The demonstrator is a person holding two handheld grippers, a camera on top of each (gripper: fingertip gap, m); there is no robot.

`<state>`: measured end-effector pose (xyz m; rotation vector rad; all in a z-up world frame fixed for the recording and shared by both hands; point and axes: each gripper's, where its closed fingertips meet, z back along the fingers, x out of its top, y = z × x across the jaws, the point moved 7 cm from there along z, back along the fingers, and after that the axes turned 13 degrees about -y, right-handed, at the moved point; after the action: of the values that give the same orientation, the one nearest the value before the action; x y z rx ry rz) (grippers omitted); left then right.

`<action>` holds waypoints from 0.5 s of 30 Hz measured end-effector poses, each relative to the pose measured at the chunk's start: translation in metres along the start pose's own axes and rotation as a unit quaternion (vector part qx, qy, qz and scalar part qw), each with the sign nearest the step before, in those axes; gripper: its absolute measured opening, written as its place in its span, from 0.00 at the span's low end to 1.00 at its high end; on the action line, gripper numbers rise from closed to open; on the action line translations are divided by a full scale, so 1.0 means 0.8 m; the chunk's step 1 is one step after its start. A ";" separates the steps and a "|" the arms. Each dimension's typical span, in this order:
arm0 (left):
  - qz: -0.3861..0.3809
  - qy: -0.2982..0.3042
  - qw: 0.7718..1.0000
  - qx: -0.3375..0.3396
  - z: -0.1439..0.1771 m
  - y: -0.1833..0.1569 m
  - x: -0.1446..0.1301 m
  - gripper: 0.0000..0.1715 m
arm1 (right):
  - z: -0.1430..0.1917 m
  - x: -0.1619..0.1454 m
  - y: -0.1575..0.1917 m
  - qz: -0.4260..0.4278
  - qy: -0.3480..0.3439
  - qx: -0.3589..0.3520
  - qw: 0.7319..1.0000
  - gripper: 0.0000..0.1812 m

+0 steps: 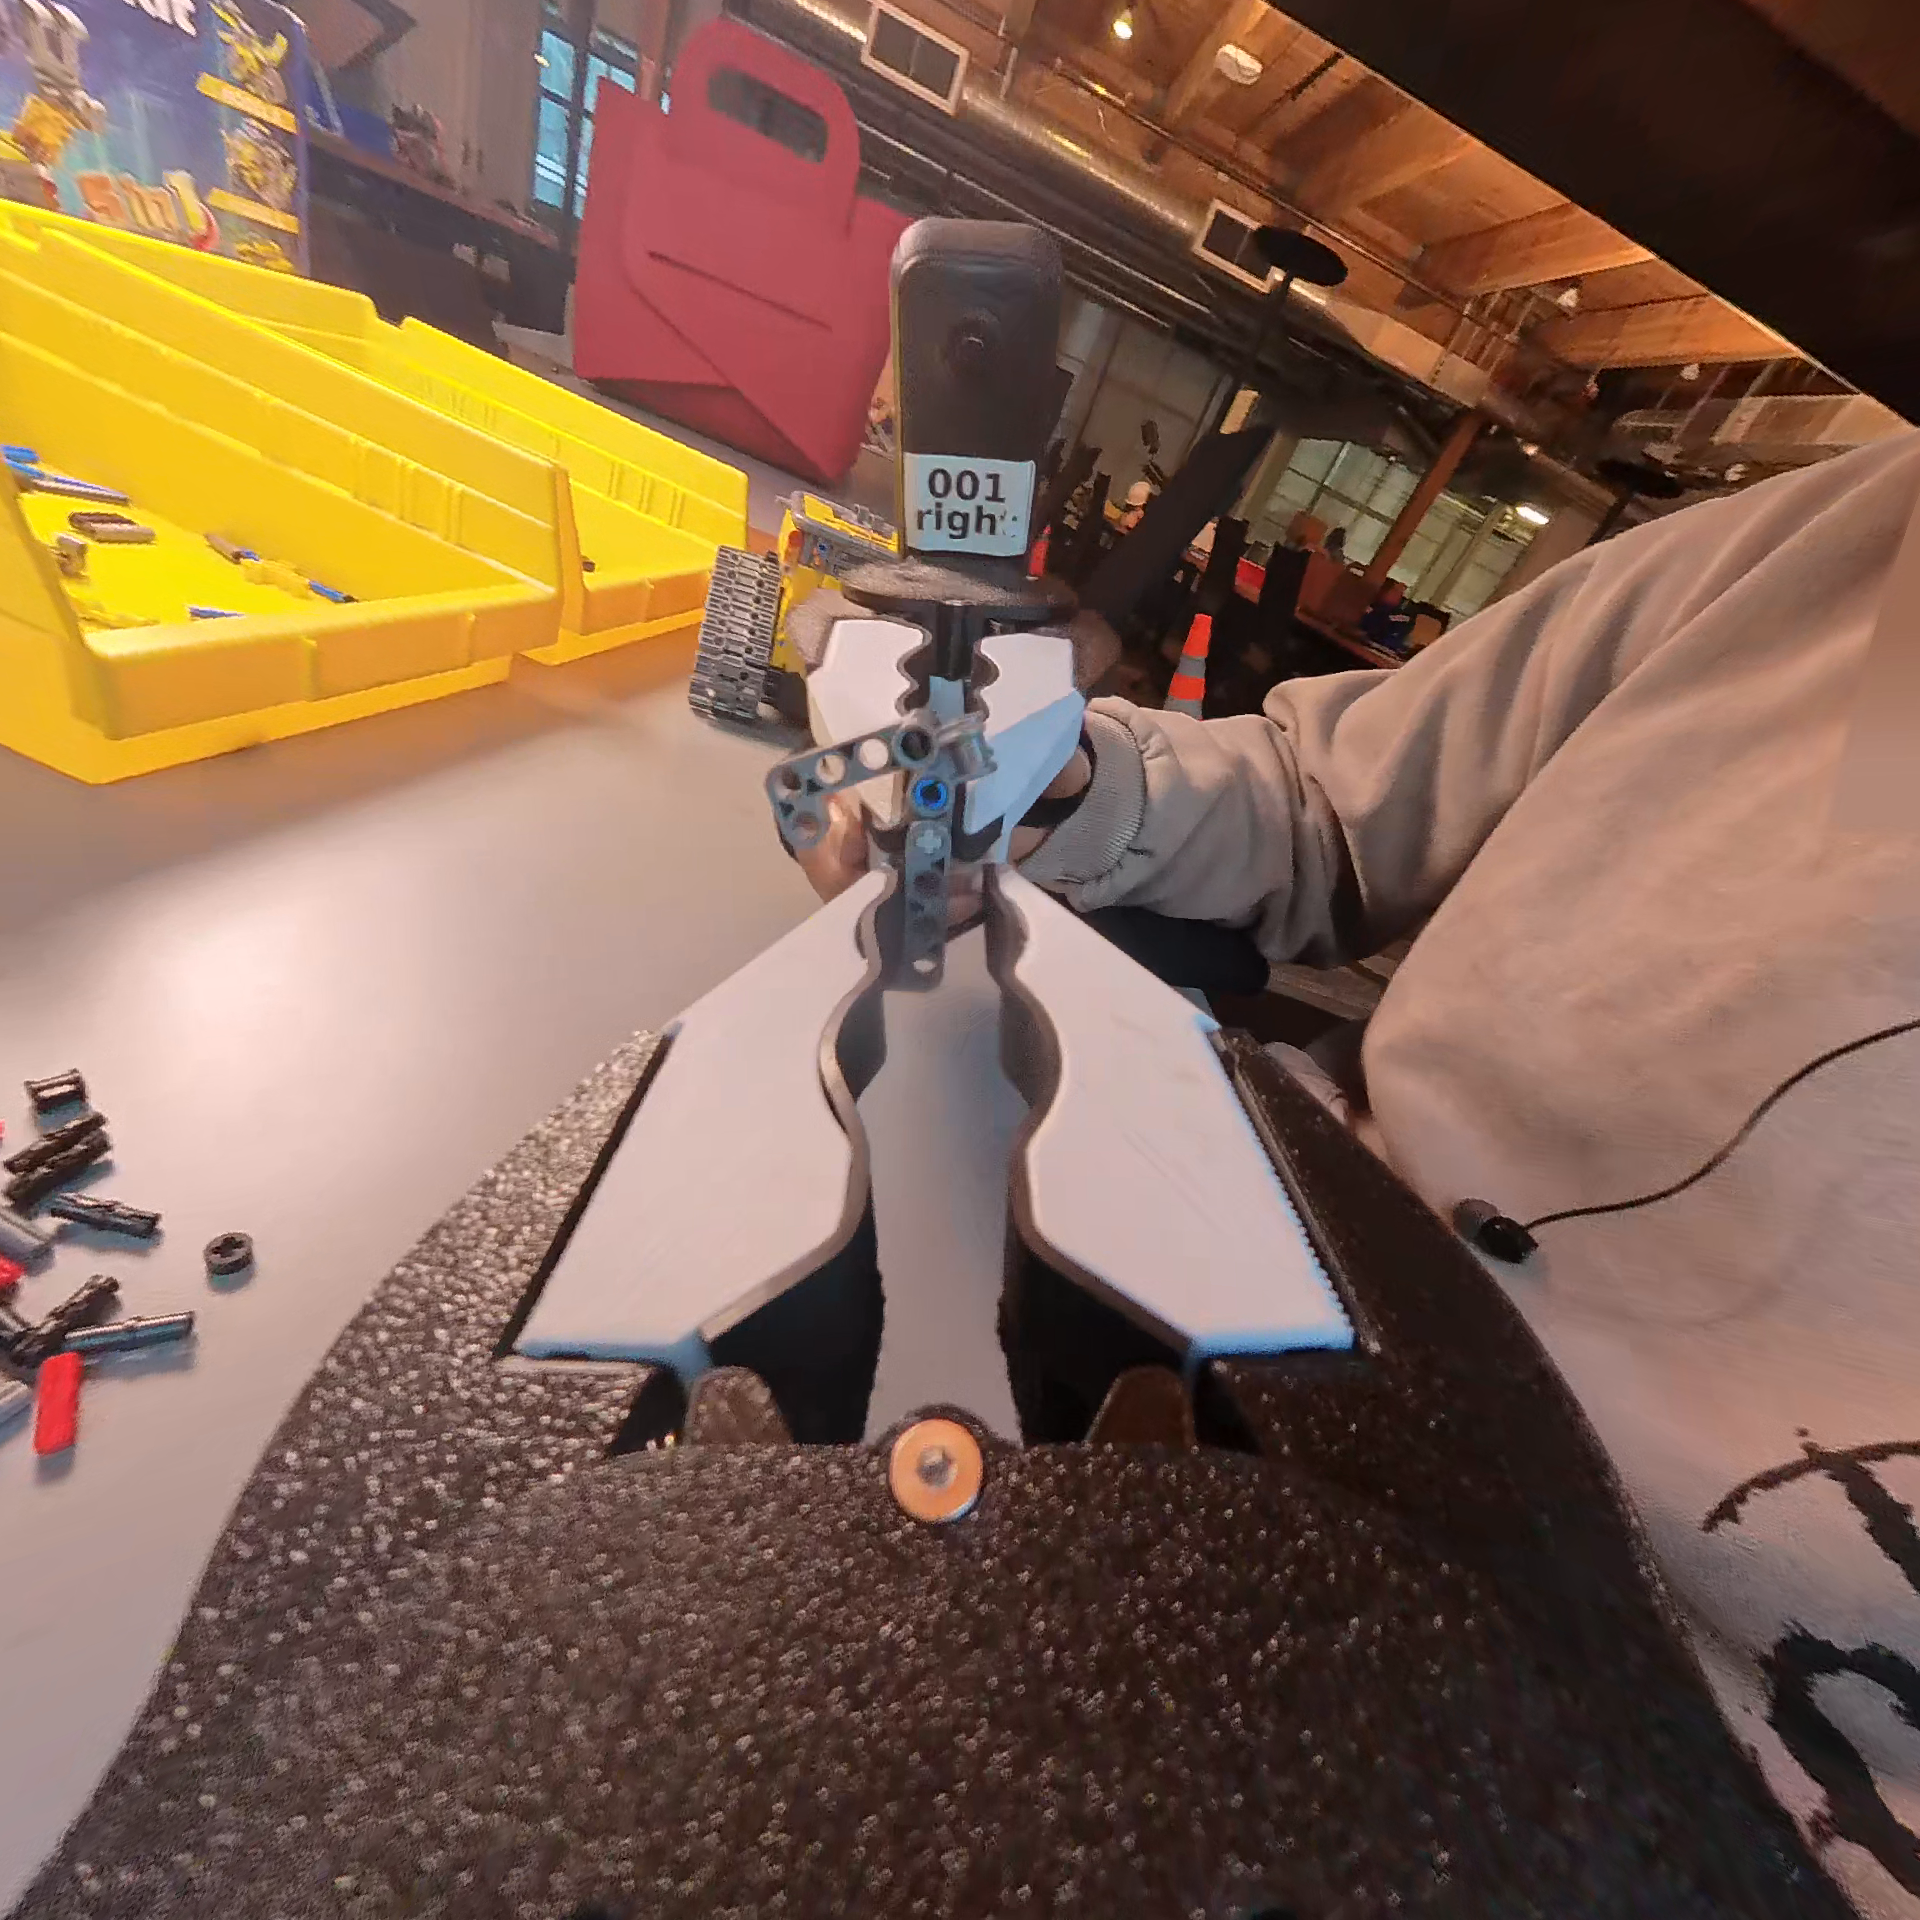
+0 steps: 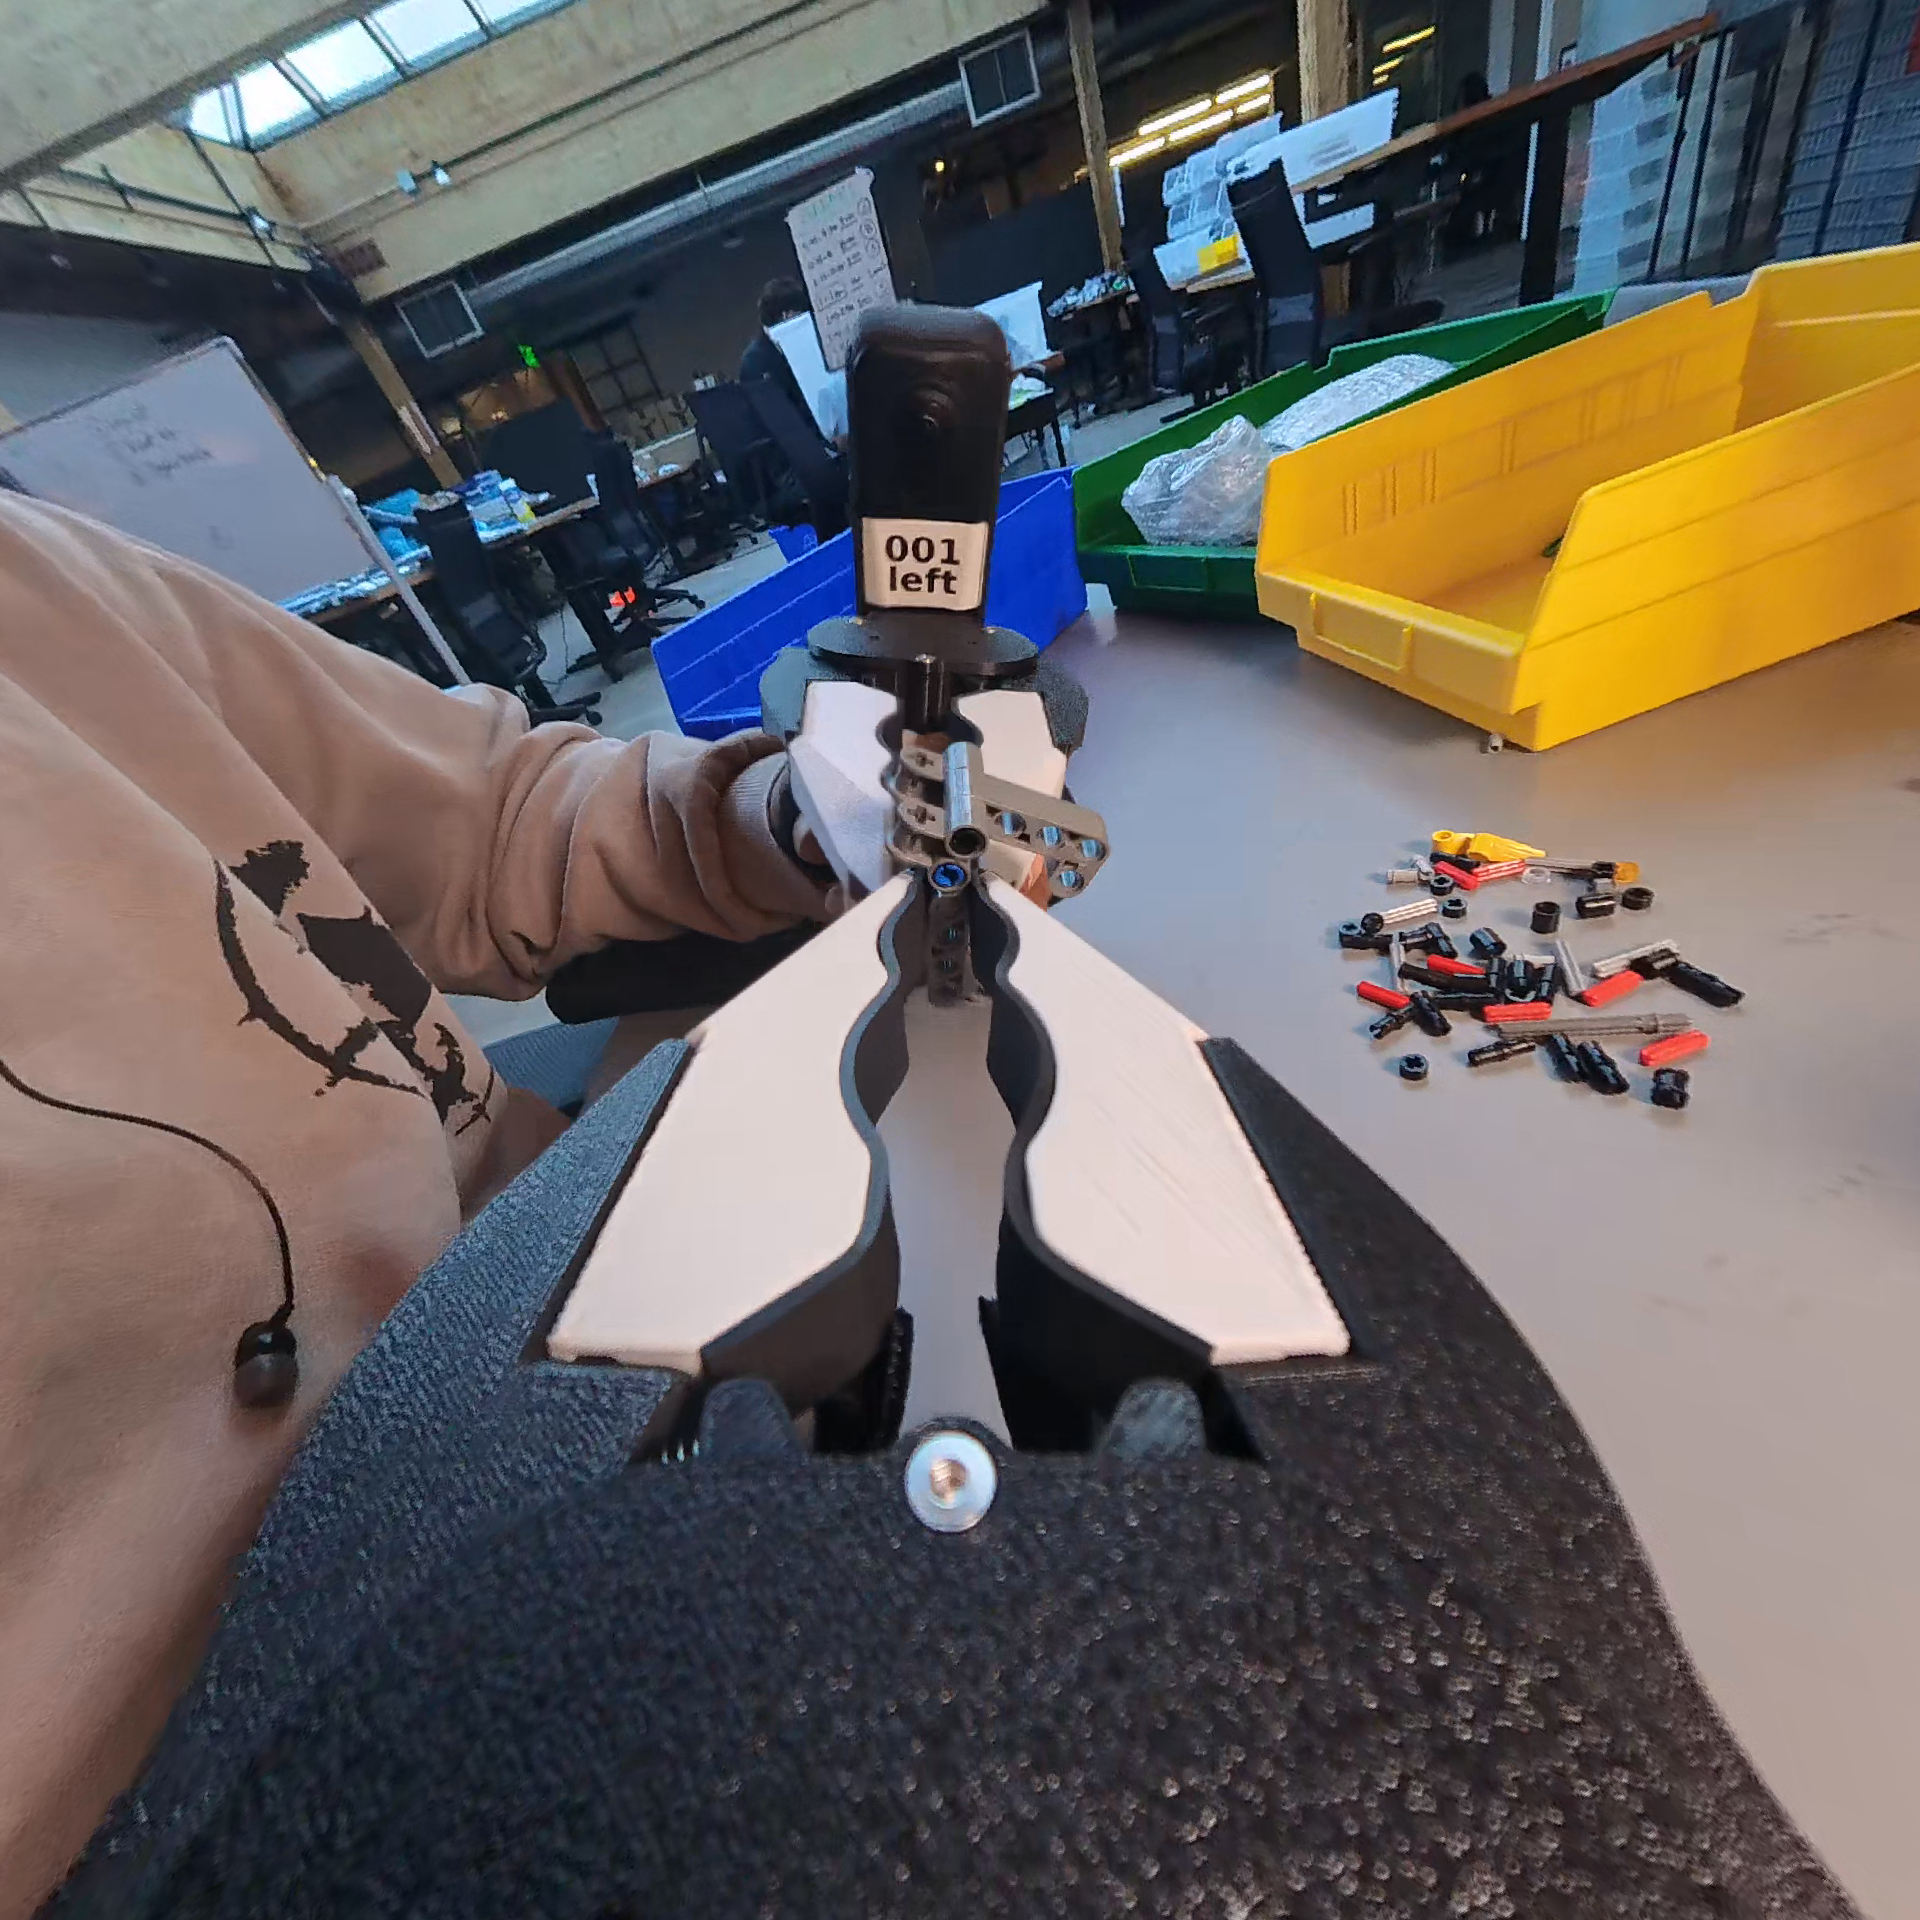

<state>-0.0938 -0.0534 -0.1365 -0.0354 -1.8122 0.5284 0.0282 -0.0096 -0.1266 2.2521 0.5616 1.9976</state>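
The left gripper (image 1: 932, 914) and the right gripper (image 2: 948, 914) meet tip to tip above the grey counter (image 1: 416, 935), both pinching one grey perforated plastic beam assembly (image 1: 920, 831). The left jaws are pressed on its straight lower beam; the right jaws clamp the same piece from the opposite side, near its blue pin (image 2: 945, 876). An angled arm of the assembly juts sideways clear of both jaws. Loose black and red plastic pins (image 2: 1527, 977) lie scattered on the counter, near yellow plastic bins (image 2: 1558, 540)
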 end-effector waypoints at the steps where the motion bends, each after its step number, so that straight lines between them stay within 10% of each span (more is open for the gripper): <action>1: 0.010 0.005 1.000 -0.004 0.000 0.000 -0.001 0.11 | 0.001 -0.003 0.000 0.004 0.013 0.000 1.000 0.03; 15: 0.029 -0.001 0.999 -0.031 -0.007 -0.008 -0.003 0.05 | 0.010 -0.004 0.002 -0.042 -0.002 0.073 0.996 0.04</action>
<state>-0.0864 -0.0577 -0.1351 -0.1302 -1.8343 0.5128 0.0361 -0.0104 -0.1307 2.2699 0.8119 1.9719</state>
